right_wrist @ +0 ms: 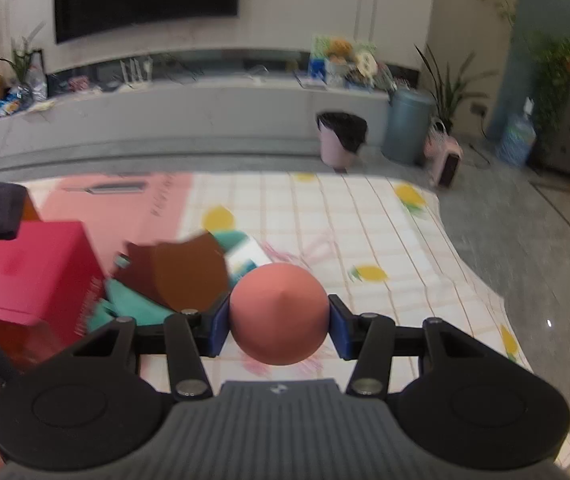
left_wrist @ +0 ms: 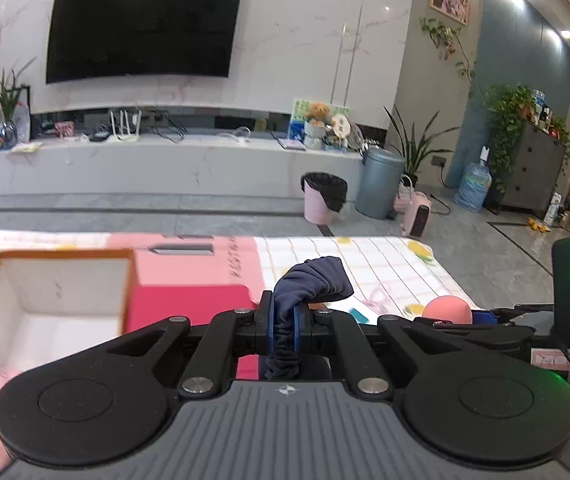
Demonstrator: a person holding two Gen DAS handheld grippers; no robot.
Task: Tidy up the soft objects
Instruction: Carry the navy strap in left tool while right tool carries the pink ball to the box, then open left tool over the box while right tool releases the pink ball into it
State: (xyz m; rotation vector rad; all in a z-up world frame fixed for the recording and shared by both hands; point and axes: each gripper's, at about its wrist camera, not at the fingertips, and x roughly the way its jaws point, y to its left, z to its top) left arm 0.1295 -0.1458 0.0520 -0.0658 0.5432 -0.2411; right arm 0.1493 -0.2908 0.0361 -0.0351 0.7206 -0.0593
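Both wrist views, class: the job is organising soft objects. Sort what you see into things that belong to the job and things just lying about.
Part of the job:
- navy scrunchie, gripped by the left gripper
- pink ball, gripped by the right gripper
- open white box, a likely container

Just lying about:
- television
- pink bin
- grey bin
- water bottle

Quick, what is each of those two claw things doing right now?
Left gripper: closed on a dark blue scrunchie.
Right gripper: closed on a pink ball.
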